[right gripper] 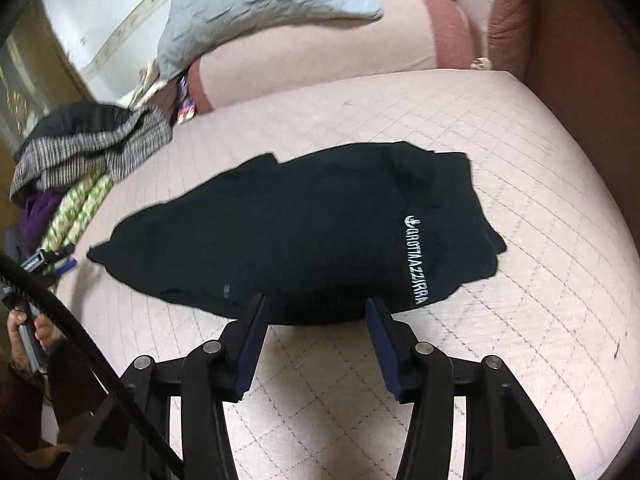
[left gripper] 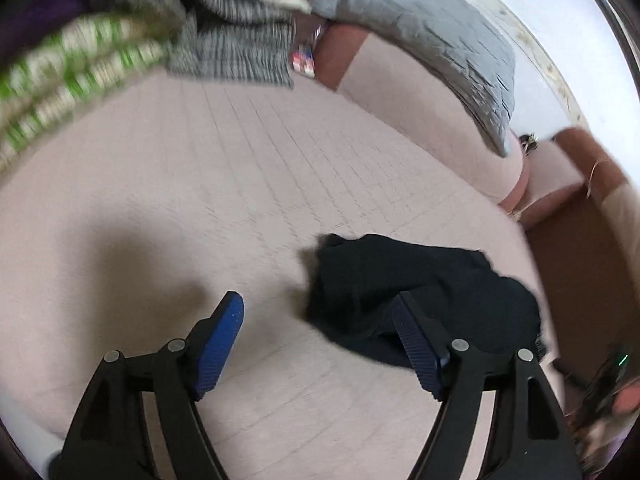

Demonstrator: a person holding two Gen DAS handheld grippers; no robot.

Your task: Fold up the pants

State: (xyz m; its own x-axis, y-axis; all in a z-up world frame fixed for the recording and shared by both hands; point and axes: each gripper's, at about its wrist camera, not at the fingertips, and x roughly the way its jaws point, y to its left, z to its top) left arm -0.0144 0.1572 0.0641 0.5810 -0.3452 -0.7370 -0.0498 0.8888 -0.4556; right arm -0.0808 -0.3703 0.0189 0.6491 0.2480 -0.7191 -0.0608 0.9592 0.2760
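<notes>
The right gripper [right gripper: 316, 308] has its blue-padded fingers [right gripper: 252, 344] spread apart and empty, tips just at the near edge of the black fabric pants [right gripper: 296, 232] with a white printed logo, which lie in a compact, seemingly folded bundle on the pale pink quilted mattress [right gripper: 520, 184]. The left gripper [left gripper: 320, 308] is likewise spread wide and holds nothing; its right finger [left gripper: 416, 344] overlaps the pants' edge in view (contact is unclear). The fold looks largely done. To finish well, I would pinch the loose corner, keep layers aligned and smooth flat. A grey quilted pillow [right gripper: 256, 4] and striped grey knit clothing [right gripper: 88, 148] sit well apart.
</notes>
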